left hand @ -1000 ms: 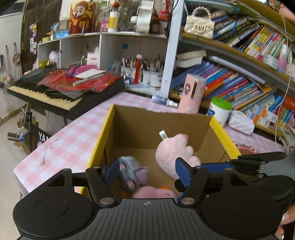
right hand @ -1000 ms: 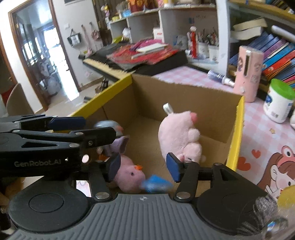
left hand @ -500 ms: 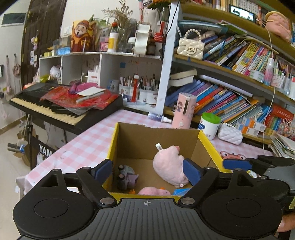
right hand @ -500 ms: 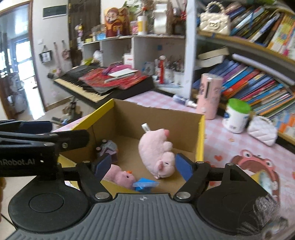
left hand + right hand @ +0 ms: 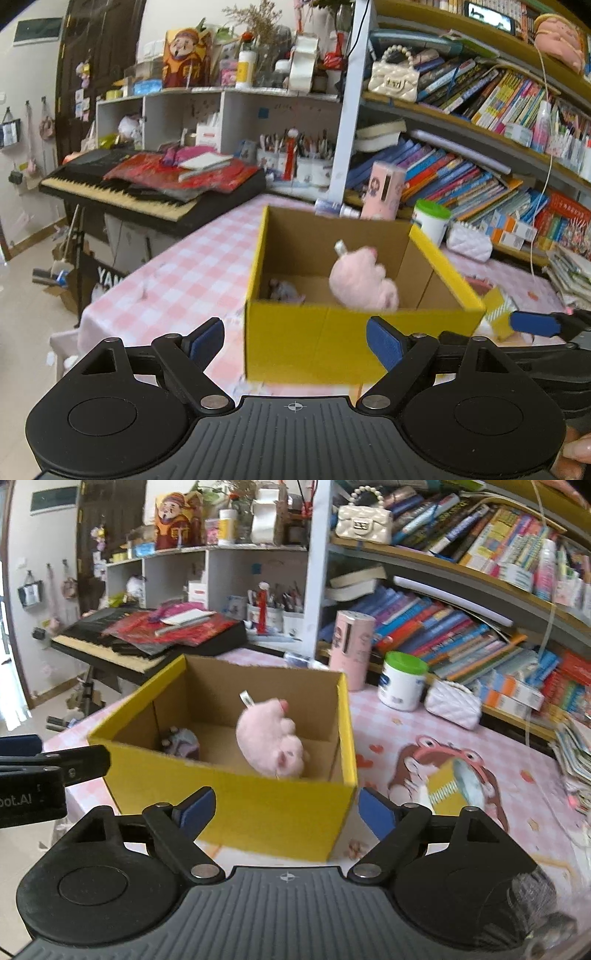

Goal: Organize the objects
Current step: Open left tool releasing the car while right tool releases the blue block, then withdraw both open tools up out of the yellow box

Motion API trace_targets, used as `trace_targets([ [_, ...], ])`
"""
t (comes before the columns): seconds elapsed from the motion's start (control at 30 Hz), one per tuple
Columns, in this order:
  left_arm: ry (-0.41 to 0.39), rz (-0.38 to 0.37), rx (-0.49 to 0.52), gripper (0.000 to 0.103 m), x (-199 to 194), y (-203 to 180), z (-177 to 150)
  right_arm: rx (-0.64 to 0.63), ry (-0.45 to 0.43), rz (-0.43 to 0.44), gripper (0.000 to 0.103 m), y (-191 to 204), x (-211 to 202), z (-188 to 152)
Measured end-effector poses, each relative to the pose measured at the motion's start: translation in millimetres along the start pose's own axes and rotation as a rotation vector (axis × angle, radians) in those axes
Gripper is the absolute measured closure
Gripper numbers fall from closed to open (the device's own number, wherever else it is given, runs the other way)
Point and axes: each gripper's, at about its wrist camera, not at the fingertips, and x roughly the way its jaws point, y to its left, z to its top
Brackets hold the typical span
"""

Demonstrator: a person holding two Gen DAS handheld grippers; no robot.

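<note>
A yellow cardboard box (image 5: 332,343) (image 5: 236,805) stands open on the pink checked table. Inside lie a pink plush toy (image 5: 362,280) (image 5: 269,742) and a small purple-grey toy (image 5: 284,290) (image 5: 181,742). My left gripper (image 5: 295,343) hovers in front of the box's near wall, open, with nothing between its blue pads. My right gripper (image 5: 286,810) hangs before the box's near right corner; its jaws are opening and hold nothing. Each view shows the other gripper's fingers at its edge: the right one's (image 5: 535,325) and the left one's (image 5: 37,768).
Behind the box stand a pink cylinder (image 5: 351,650), a green-lidded white jar (image 5: 400,681) and a white quilted purse (image 5: 452,703). A keyboard (image 5: 122,192) under red cloth sits left. Bookshelves (image 5: 480,177) fill the back. A cartoon mat (image 5: 443,771) lies right of the box.
Both grippers have drawn back out of the box to in front of its near wall, and their jaws have spread wider. The toys stay inside the box.
</note>
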Motion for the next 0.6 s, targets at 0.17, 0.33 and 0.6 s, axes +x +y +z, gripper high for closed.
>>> trace_targets([
  [0.17,0.071,0.010,-0.005,0.016,-9.4,6.7,-22.7,-0.004,0.042,-0.045,0.013,9.2,-14.7,-25.3],
  [0.33,0.117,-0.003,-0.002,0.016,-21.9,10.6,-41.0,0.007,0.064,-0.070,0.010,14.9,-31.8,-44.6],
  [0.6,0.134,-0.016,0.037,0.016,-39.3,5.4,-57.8,0.038,0.079,-0.111,0.008,15.9,-54.4,-65.6],
])
